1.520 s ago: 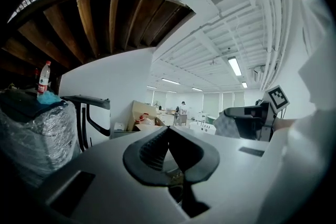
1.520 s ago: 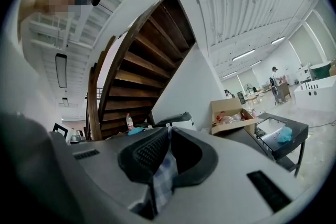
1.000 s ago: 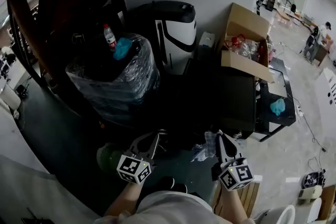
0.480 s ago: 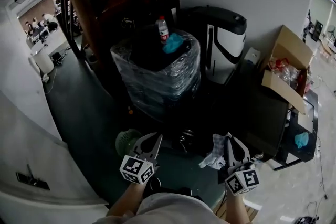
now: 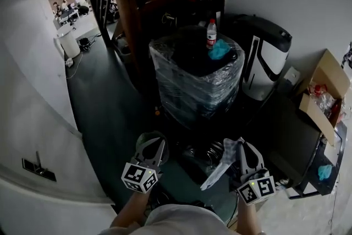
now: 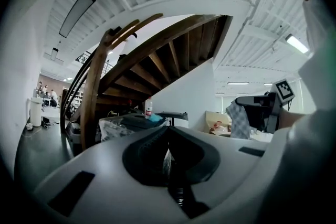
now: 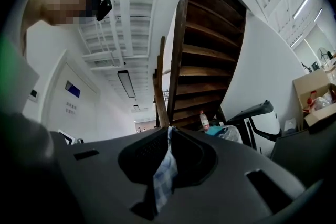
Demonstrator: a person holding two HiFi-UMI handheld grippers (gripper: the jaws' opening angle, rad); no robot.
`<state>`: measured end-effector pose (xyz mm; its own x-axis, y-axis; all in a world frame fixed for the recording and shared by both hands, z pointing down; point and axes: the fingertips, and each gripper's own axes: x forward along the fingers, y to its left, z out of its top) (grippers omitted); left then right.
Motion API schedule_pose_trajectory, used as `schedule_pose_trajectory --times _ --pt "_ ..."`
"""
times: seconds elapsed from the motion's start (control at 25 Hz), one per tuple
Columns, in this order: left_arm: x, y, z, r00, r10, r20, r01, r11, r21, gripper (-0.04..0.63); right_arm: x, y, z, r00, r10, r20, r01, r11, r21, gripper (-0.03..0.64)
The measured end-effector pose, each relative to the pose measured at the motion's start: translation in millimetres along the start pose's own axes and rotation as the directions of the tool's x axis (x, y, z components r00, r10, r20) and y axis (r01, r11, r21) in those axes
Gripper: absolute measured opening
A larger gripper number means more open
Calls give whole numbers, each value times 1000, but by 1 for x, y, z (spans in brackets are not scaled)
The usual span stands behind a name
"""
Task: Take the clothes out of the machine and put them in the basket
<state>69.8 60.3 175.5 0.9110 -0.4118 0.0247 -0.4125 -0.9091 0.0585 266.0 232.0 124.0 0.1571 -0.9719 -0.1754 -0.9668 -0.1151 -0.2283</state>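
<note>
In the head view my right gripper (image 5: pixel 242 147) is shut on a pale checked cloth (image 5: pixel 218 168), which hangs down to the left from its jaws. The right gripper view shows the same cloth (image 7: pixel 165 176) pinched between the closed jaws of the right gripper (image 7: pixel 169 131), with its tail drooping toward the camera. My left gripper (image 5: pixel 155 143) is held level beside it, jaws together and nothing seen in them. In the left gripper view, the left gripper (image 6: pixel 168 131) shows only a thin slit. No washing machine or basket is clearly in view.
A plastic-wrapped stack (image 5: pixel 198 82) stands ahead, with a water bottle (image 5: pixel 211 34) and a teal object (image 5: pixel 220 49) on top. A wooden stair post (image 5: pixel 124 14) rises at left. A white-and-black appliance (image 5: pixel 267 60) and an open cardboard box (image 5: pixel 324 99) are at right. A green round thing (image 5: pixel 144 140) lies under the left gripper.
The whole view has swung left, so the wrapped stack and box now sit further right. Both grippers moved along with the turn, and the cloth stayed in the right gripper.
</note>
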Motion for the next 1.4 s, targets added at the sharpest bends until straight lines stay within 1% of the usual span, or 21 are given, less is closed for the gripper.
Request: schedule_pose_trajectory --times 0.24,0.36,0.48,0.68,0.88,1.0,1.16,1.28,1.4 --pt "-31 78 24 995 96 41 -97 995 16 21 65 62 12 991 127 41 -128 992 4 29" --pt "-44 118 43 990 126 69 -129 991 38 21 99 98 21 977 202 71 -203 979 8 29" --pt "-56 155 62 986 138 95 -144 987 68 21 132 133 33 959 265 99 -266 964 2 29" --pt "-77 214 94 980 152 125 -166 980 113 21 186 189 48 930 340 140 -338 940 -40 29" --pt "-100 272 131 969 185 166 -208 969 135 21 239 233 60 906 388 167 -379 922 -80 29" --pt "-112 298 153 968 183 174 -210 966 152 21 269 258 68 888 427 172 -415 904 -102 29" --pt "-118 323 169 972 166 168 -192 969 153 21 314 286 73 857 489 159 -484 872 -72 29" --pt "-119 337 186 970 171 171 -200 964 173 21 341 301 82 841 517 160 -510 856 -85 29" --pt "-119 351 206 967 180 178 -211 962 175 21 367 315 92 821 546 165 -542 837 -76 29"
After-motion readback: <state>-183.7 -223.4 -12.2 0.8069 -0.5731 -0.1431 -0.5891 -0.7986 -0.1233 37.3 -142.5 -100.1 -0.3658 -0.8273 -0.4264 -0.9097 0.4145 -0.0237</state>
